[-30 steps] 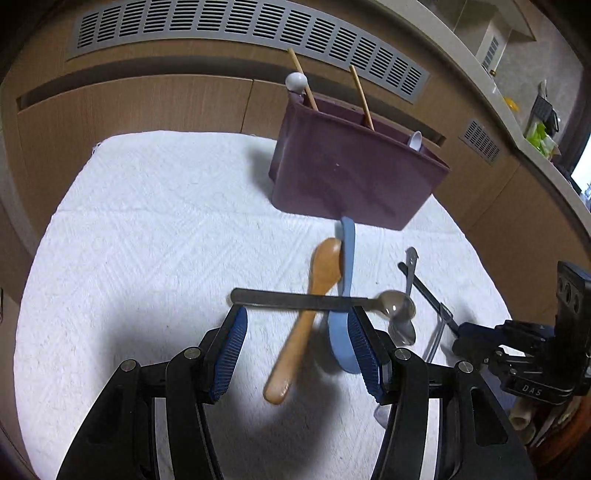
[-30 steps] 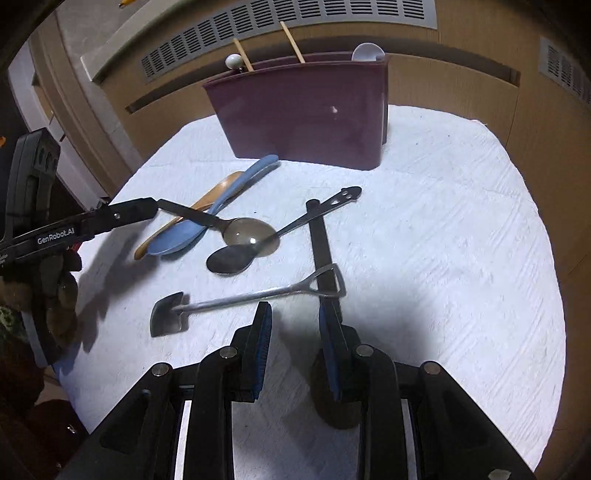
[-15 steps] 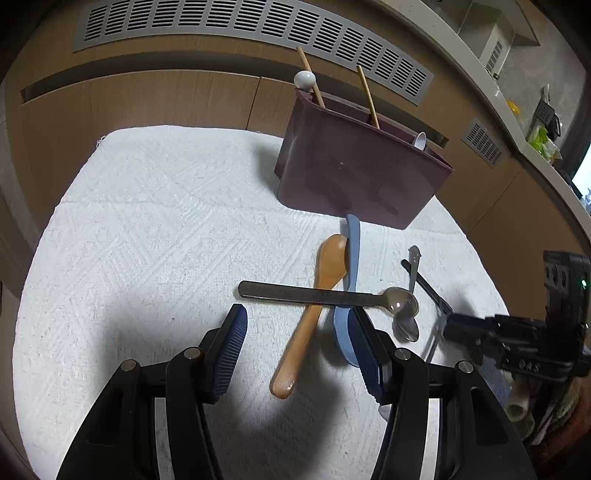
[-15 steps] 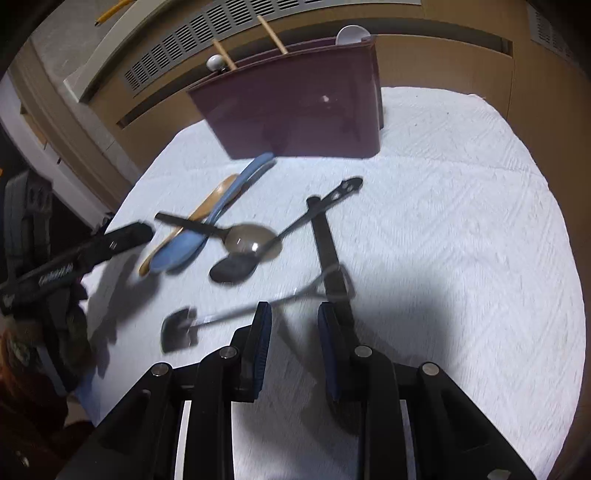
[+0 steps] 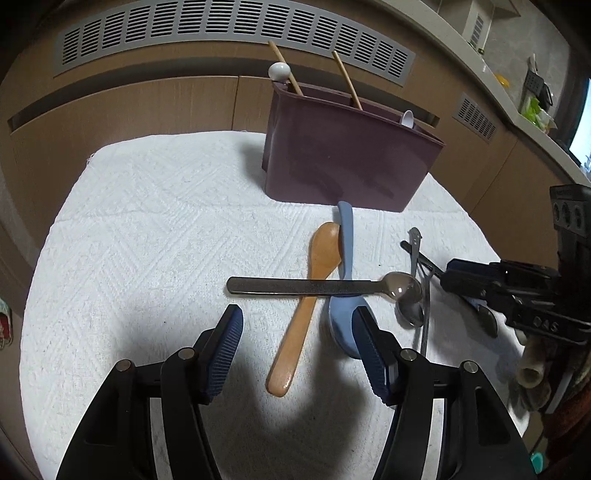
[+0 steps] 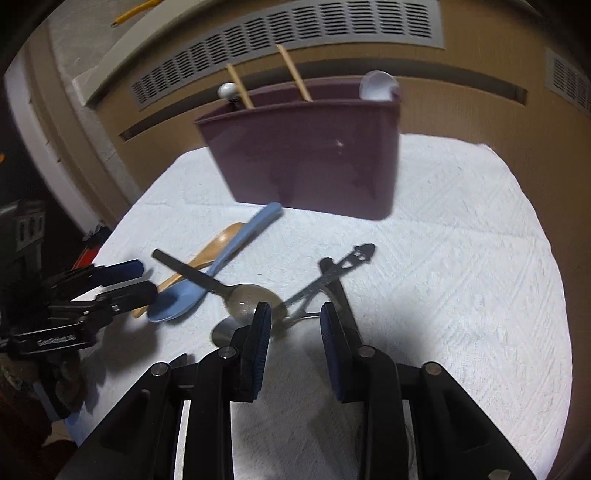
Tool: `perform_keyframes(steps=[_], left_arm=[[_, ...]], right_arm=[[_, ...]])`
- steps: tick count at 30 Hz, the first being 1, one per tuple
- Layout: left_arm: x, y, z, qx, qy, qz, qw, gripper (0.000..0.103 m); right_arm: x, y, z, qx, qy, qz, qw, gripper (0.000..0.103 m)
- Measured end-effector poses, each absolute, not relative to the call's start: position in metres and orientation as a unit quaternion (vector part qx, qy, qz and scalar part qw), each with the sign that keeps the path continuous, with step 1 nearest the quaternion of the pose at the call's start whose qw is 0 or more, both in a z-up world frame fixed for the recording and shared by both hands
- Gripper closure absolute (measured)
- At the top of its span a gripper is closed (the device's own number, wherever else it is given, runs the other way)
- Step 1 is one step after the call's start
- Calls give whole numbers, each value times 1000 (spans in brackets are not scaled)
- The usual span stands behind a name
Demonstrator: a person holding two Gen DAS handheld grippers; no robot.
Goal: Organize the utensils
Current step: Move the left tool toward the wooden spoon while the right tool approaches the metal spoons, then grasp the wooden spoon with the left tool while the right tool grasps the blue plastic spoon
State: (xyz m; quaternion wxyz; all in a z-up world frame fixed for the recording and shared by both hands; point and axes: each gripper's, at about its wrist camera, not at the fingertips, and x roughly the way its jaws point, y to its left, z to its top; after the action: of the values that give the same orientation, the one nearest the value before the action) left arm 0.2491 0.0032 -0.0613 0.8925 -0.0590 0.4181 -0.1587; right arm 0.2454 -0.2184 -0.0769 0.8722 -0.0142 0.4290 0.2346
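Note:
A maroon utensil holder [image 5: 343, 162] stands at the back of the white cloth [image 5: 147, 236], with chopsticks [image 5: 345, 79] and a white spoon [image 5: 407, 119] in it. In front lie a wooden spoon [image 5: 310, 291], a blue spoon [image 5: 345, 280], and a steel spoon [image 5: 325, 287] across both. More metal utensils [image 6: 328, 277] lie to the right. My left gripper [image 5: 297, 332] is open, just before the wooden and blue spoons. My right gripper [image 6: 295, 325] is open, low over the metal utensils; it also shows in the left wrist view [image 5: 476, 280].
Wooden cabinet fronts [image 5: 129, 103] with a grey vent grille [image 5: 221, 29] run behind the cloth. A counter [image 5: 517, 107] with small items curves off at the right. The cloth's left part [image 5: 110, 258] is bare.
My right gripper has moved forward and down over the metal utensils and opened wider. My left gripper has drawn back slightly; the spoons lie as before.

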Motion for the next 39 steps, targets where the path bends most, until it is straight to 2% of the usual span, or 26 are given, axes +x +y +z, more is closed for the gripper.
perform_keyframes(steps=[5, 11, 15, 17, 19, 24, 31, 34, 39], left_arm=[[248, 26, -53, -85, 406, -139, 899, 32], [245, 56, -57, -113, 419, -109, 894, 32], [244, 67, -60, -128, 416, -108, 894, 32], [246, 69, -62, -136, 416, -113, 892, 32], [248, 66, -63, -141, 415, -121, 890, 32], [254, 42, -65, -121, 421, -147, 887, 32], [274, 4, -61, -59, 426, -155, 890, 32], [284, -10, -63, -38, 429, -155, 889, 32], [306, -29, -62, 14, 424, -134, 896, 32]], right_arm=[[249, -166, -67, -103, 415, 305, 851, 76], [276, -112, -82, -164, 427, 311, 833, 76], [270, -110, -86, -178, 422, 312, 832, 76], [266, -117, -88, -184, 430, 300, 832, 80], [262, -134, -87, -171, 430, 281, 841, 86], [267, -192, -83, -98, 447, 223, 861, 92], [264, -245, -83, -17, 451, 189, 872, 89], [249, -251, -80, -5, 434, 191, 880, 84], [229, -263, -76, 3, 408, 170, 897, 83]])
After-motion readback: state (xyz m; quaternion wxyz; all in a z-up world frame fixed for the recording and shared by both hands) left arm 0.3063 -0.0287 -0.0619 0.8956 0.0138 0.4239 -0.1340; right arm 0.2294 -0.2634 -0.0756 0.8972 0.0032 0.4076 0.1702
